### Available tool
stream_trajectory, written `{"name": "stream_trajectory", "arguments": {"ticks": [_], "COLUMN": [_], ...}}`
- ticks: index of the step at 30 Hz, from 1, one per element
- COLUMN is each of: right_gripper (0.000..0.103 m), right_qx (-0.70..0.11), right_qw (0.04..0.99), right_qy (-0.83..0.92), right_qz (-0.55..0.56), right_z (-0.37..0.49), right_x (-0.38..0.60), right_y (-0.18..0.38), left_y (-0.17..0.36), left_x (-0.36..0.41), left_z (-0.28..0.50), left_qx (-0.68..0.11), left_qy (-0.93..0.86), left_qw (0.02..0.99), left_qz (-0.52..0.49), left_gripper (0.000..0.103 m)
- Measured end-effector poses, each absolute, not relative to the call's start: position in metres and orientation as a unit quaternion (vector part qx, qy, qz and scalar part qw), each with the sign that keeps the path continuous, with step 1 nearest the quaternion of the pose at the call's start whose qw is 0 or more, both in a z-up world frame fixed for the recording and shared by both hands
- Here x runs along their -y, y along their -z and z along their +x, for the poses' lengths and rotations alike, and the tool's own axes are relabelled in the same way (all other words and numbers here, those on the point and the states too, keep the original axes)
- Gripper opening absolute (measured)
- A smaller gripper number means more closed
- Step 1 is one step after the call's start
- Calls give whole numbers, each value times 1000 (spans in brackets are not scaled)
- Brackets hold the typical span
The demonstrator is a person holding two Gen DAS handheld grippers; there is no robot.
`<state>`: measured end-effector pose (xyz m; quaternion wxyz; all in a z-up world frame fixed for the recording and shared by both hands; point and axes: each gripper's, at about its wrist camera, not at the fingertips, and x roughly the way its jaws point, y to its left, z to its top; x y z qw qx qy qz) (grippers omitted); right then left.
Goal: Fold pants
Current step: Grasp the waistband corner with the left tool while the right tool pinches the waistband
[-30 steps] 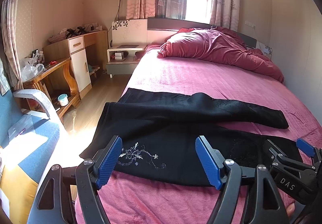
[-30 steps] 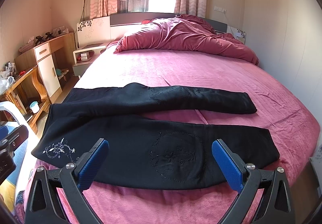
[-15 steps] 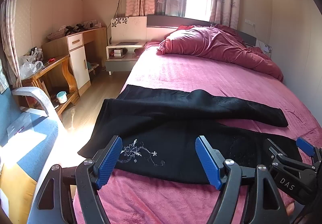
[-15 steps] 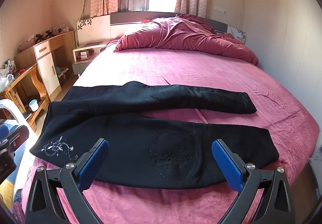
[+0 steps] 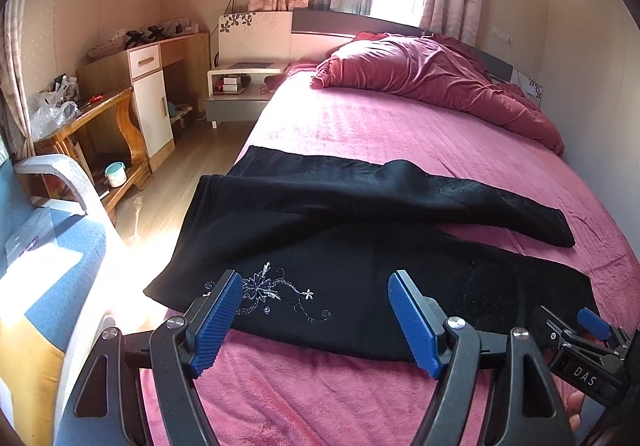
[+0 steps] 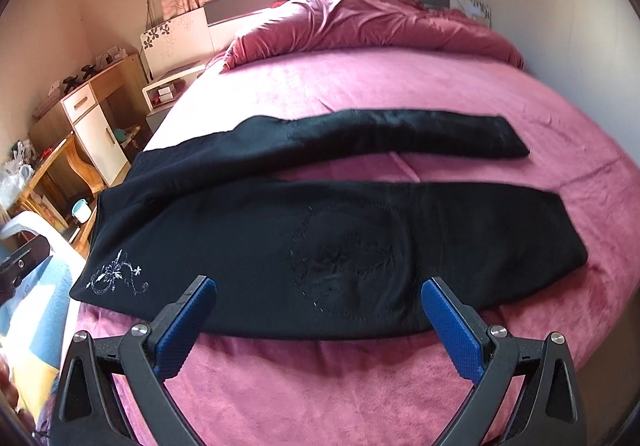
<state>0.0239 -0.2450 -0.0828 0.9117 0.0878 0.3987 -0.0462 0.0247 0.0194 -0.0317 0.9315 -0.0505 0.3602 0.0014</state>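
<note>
Black pants [image 5: 360, 230] lie spread flat on the pink bed [image 5: 380, 125], waist at the left edge, both legs running right. White flower embroidery [image 5: 272, 290] marks the near hip. My left gripper [image 5: 316, 310] is open and empty, just in front of the near hem by the embroidery. My right gripper [image 6: 320, 318] is open and empty, hovering over the near edge of the near leg [image 6: 320, 246]. It also shows at the lower right of the left wrist view [image 5: 588, 334]. The far leg [image 6: 380, 133] lies apart from the near one.
A crumpled red duvet [image 5: 432, 77] lies at the head of the bed. A bedside table [image 5: 240, 85], wooden desk [image 5: 140, 85] and low shelf [image 5: 88, 133] stand left of the bed. A blue chair [image 5: 48, 246] is close at the near left.
The right wrist view has tilted and moved closer to the pants' near leg. The left gripper has drawn back slightly; the pants have not moved.
</note>
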Motion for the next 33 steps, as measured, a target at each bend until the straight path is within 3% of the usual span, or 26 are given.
{"name": "stream_trajectory", "arguments": {"ticks": [6,11,14,15,17,19,22,25,27,29,33], "right_gripper": [103,103,99,98,93,87,85,81,67,55,37], "right_qx": [-450,-465,-448,-442,-432,-422,-409,-402,-402,-403,-411], "right_qw": [870,823,807,802,791,782,772,774,777,774,772], "right_qy": [47,98,144,152,173,180,191,197,204,213,223], "right_qz": [195,313,357,373,397,422,448,448,439,440,431], "right_z": [18,1,-9,-11,-13,-9,0,14,28,36,43], "right_x": [309,386,426,437,457,472,486,494,502,515,531], "right_y": [123,154,164,168,176,182,192,189,184,187,191], "left_y": [64,115,143,151,164,177,191,190,191,191,196], "left_x": [-41,-87,-120,-131,-152,-172,-194,-205,-210,-216,-231], "left_z": [57,86,89,88,84,81,81,86,92,95,106], "left_qx": [-414,-478,-495,-500,-503,-510,-508,-495,-497,-492,-486], "left_qy": [32,37,5,-12,-34,-53,-66,-76,-98,-103,-107], "left_qw": [904,853,832,825,815,796,777,779,776,770,759], "left_qz": [-102,-208,-252,-264,-287,-321,-366,-378,-377,-394,-421], "left_gripper": [77,74,80,91,98,98,98,95,70,67,52]}}
